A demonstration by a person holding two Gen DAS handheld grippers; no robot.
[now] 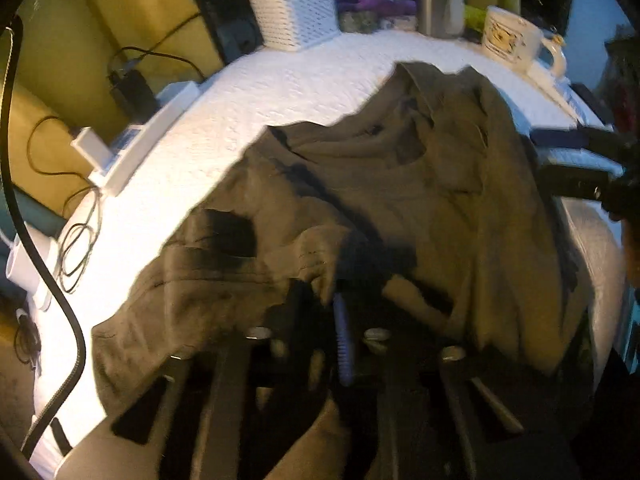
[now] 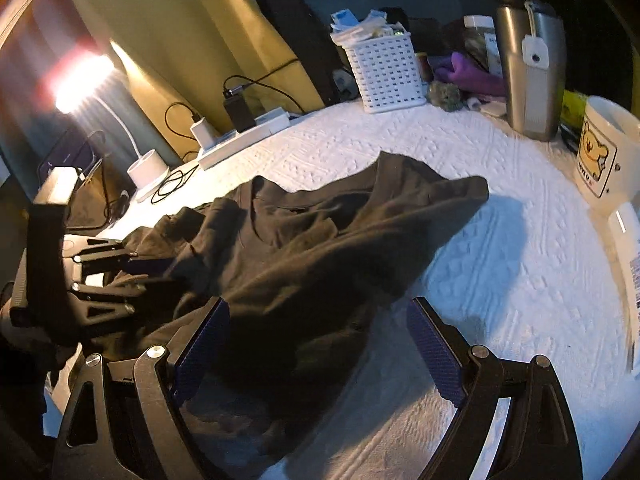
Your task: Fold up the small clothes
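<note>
while the left gripper (image 1: 340,280) pinches its near edge, the rumpled dark shirt (image 2: 320,240) stretches diagonally across the white tabletop (image 2: 500,280); right gripper (image 2: 318,344) gapes empty; basket (image 2: 384,74), mug (image 2: 608,148) behind.

My left claw (image 1: 340,312) is closed on a fold of the olive-brown shirt (image 1: 400,184), cloth bunched between its fingers. The shirt lies crumpled across the white textured cover of the worktop (image 1: 280,92). My right claw (image 1: 592,160) shows at the shirt's right edge; state unclear. At the far edge: white basket (image 1: 296,12), steel flask (image 1: 440,0), printed mug (image 1: 516,36). White power strip (image 1: 136,136) left, cables alongside.
</note>
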